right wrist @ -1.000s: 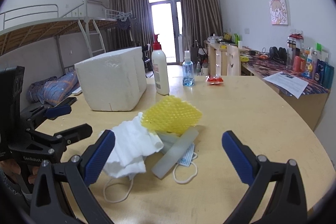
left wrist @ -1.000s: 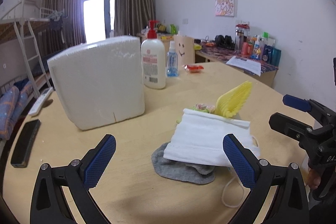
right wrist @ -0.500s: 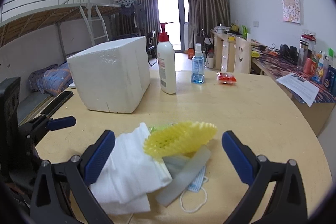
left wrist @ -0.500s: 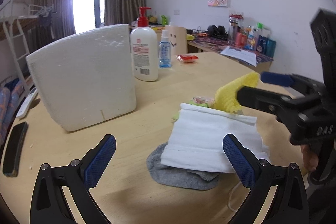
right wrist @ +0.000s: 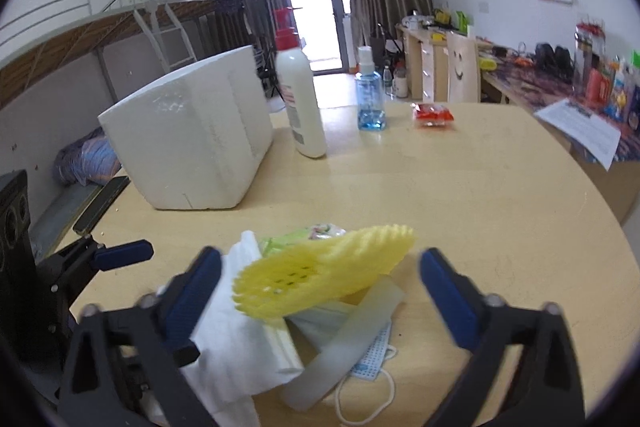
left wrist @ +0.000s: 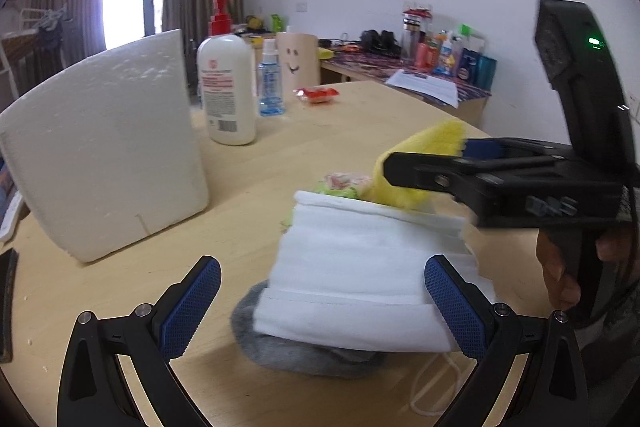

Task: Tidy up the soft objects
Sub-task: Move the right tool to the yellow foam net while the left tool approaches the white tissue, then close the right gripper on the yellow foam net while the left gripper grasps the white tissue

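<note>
Your right gripper (right wrist: 320, 291), jaws closing but not yet touching, has the yellow net (right wrist: 324, 269) straight ahead between them, long axis running across the gap atop the pile, while your left gripper (left wrist: 322, 303) hangs wide and empty behind the mask (left wrist: 360, 275)

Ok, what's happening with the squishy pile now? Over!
Right gripper closing around yellow foam net, fingers not touching yet. Left gripper open, before white cloth. Pile on table, nothing blocking.
</note>
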### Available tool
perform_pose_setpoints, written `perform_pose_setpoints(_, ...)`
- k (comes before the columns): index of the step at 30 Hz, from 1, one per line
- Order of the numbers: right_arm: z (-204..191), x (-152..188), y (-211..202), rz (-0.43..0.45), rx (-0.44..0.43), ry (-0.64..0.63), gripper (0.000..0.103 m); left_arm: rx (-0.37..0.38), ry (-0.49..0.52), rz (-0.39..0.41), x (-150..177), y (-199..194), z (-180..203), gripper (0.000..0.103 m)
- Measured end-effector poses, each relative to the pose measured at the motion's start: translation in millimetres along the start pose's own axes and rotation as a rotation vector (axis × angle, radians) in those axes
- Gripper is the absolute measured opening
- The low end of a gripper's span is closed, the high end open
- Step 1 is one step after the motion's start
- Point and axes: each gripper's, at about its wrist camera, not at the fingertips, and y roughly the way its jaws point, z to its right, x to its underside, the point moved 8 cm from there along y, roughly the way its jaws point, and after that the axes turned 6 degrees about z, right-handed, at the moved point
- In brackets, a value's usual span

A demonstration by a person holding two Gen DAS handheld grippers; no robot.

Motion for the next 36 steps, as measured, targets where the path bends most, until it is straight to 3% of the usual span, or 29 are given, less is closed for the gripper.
perform_pose_setpoints(2, 3.3, 4.1, 3.3, -0.032, -0.003, 0.013, 0.062, 0.016, 0.014, -0.003, 0.5, 0.4, 5.0, 0.102)
perform_pose_setpoints(10, 12.7, 15.4, 3.4, -0.056, 0.003, 0.035, 0.022, 0.054, 0.073, 0.013, 0.6, -4.0, 26.9, 0.102)
perform_pose_setpoints(16, 19.0, 14.7, -6.9, -0.025, 0.005, 0.042, 0.020, 0.050, 0.122, -0.009, 5.1, 0.0, 38.0, 0.101)
perform_pose_setpoints(18, 21.0, 13.9, -9.1, -0.020, 0.006, 0.047, 0.020, 0.047, 0.135, -0.022, 8.1, 1.8, 39.7, 0.093)
perform_pose_setpoints(20, 24.2, 13.7, -11.9, -0.012, 0.009, 0.056, 0.020, 0.047, 0.136, -0.044, 11.1, 6.2, 39.7, 0.074)
perform_pose_setpoints(22, 25.6, 13.9, -14.3, -0.006, 0.010, 0.061, 0.020, 0.054, 0.126, -0.070, 14.3, 10.1, 38.6, 0.062)
perform_pose_setpoints(29, 29.5, 14.4, -22.0, 0.018, 0.007, 0.073, 0.020, 0.022, 0.086, -0.078, 13.2, 9.0, 29.8, 0.033)
perform_pose_setpoints(32, 30.0, 15.6, -24.1, 0.026, 0.006, 0.075, 0.020, 0.021, 0.057, -0.051, 8.3, 2.2, 25.2, 0.024)
perform_pose_setpoints(36, 28.7, 14.3, -31.3, 0.053, 0.010, 0.068, 0.015, 0.064, -0.015, -0.022, 1.4, -8.2, 18.6, 0.021)
